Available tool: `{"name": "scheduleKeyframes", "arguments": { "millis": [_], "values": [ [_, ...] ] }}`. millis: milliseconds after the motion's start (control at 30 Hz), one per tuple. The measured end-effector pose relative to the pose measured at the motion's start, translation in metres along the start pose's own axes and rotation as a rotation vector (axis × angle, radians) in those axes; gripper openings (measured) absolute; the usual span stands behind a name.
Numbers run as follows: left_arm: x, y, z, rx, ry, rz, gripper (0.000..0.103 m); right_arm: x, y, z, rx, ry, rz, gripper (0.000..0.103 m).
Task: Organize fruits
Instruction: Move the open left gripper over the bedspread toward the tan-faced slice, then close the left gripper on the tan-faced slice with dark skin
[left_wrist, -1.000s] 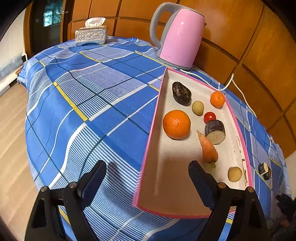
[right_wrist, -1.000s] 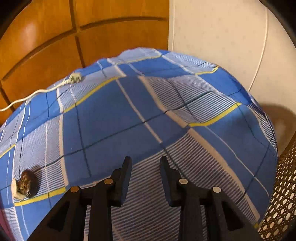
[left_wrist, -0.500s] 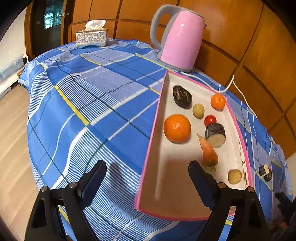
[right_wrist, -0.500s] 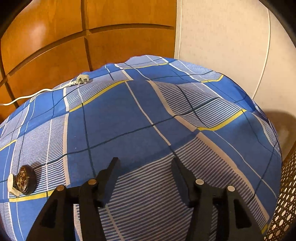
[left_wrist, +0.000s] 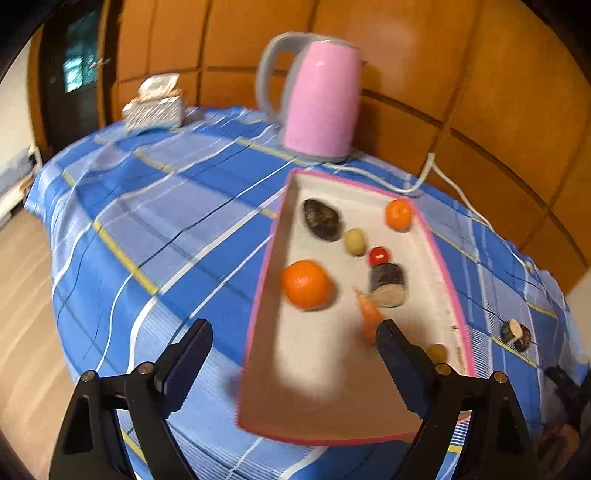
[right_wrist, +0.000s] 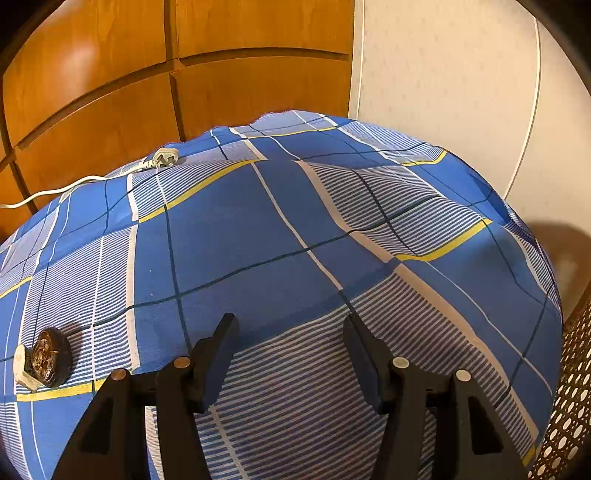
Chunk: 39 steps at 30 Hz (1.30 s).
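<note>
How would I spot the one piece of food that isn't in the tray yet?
Start at the pink kettle and follow the pink-rimmed tray toward its near end. Just outside its right rim, alone on the blue checked tablecloth, lies a small dark chunk. Its pale cut face and its place outside the tray set it apart.

Left hand-held gripper (left_wrist: 291, 341) gapes wide at frame bottom; above it the tray (left_wrist: 266, 288) holds an orange (left_wrist: 306, 283) and carrot (left_wrist: 369, 314).
</note>
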<state>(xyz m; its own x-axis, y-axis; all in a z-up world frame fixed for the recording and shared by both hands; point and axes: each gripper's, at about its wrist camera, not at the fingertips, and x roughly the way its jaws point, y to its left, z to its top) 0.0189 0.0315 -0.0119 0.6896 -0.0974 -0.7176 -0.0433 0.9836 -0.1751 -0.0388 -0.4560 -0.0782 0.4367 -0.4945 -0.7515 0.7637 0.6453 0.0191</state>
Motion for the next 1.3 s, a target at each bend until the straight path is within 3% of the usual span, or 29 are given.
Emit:
{"name": "scheduleKeyframes", "arguments": {
  "millis": [667,967,1300],
  "values": [
    [-0.006,-0.070,-0.001,0.236,0.027,-0.125,0.090,0.000,0.000,0.000,-0.003,0.000,-0.002,0.061],
    [-0.003,-0.086,-0.003,0.293,0.052,-0.154,0.090,0.000,-0.001,0.000,-0.004,-0.001,-0.003,0.061],
    [0.005,-0.136,-0.002,0.427,0.110,-0.286,0.090,0.000,-0.001,0.001,-0.005,0.000,-0.004,0.061]
  ]
}}
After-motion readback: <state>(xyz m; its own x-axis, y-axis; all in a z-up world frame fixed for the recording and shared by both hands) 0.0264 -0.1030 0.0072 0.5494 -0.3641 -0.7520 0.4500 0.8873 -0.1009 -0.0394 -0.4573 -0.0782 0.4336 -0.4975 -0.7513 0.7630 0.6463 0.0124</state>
